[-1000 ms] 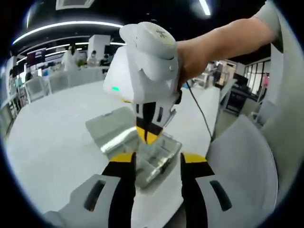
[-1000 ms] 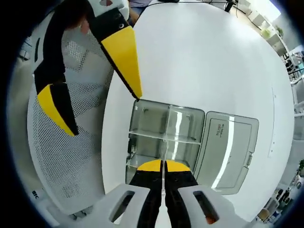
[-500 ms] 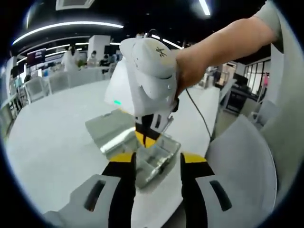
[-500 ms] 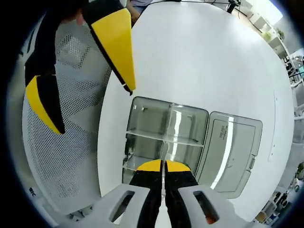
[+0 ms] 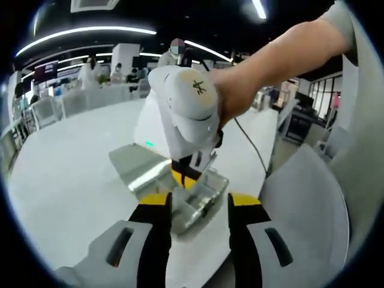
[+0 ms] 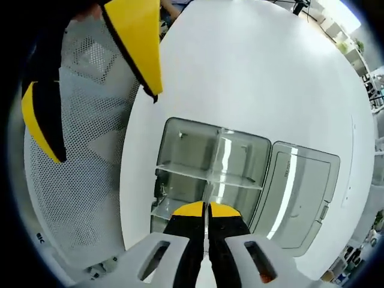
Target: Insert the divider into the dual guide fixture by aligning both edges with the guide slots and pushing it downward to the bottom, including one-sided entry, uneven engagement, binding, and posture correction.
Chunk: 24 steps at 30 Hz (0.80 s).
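A clear plastic box, the guide fixture (image 6: pixel 191 150), lies on the white table (image 6: pixel 252 72) with its lid (image 6: pixel 303 193) folded open beside it. A cross wall (image 6: pixel 207 177) stands inside it. My right gripper (image 6: pixel 206 209) is shut on a thin clear divider (image 6: pixel 208 191), seen edge-on and reaching down into the box. In the left gripper view the right gripper (image 5: pixel 185 176), held by a hand, has its yellow tips down in the box (image 5: pixel 201 198). My left gripper (image 5: pixel 200 204) stands open in front of the box, holding nothing. In the right gripper view the left gripper (image 6: pixel 102 123) hangs open beside the table.
A white mesh chair (image 6: pixel 78 180) stands close against the table edge by the box, also seen as the chair (image 5: pixel 312 204). A cable (image 5: pixel 252 141) trails from the right gripper across the table (image 5: pixel 66 180). People and further tables stand far behind.
The right gripper has tipped its top toward the left camera and sunk a little, tips staying in the box. The left gripper has stayed put and open.
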{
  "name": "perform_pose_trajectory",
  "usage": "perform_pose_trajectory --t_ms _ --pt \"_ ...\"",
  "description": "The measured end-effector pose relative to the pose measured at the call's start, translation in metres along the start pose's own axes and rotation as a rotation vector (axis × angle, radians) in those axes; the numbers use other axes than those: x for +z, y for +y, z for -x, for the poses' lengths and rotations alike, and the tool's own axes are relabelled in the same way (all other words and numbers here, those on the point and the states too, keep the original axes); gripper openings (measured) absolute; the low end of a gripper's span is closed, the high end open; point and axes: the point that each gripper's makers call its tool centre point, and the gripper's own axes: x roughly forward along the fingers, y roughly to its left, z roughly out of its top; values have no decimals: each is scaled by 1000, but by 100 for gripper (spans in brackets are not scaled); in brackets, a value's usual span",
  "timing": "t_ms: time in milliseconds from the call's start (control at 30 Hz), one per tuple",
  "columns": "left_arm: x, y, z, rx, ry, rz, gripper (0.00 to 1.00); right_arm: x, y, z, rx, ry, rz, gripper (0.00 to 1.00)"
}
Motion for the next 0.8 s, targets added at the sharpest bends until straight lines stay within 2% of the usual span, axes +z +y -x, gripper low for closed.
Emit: perform_pose_trajectory --t_ms 500,800 --pt "-3 0 0 5 -2 6 35 -2 3 -7 -10 34 30 0" --pt "-1 2 1 10 -5 8 35 -2 0 -7 0 26 26 0"
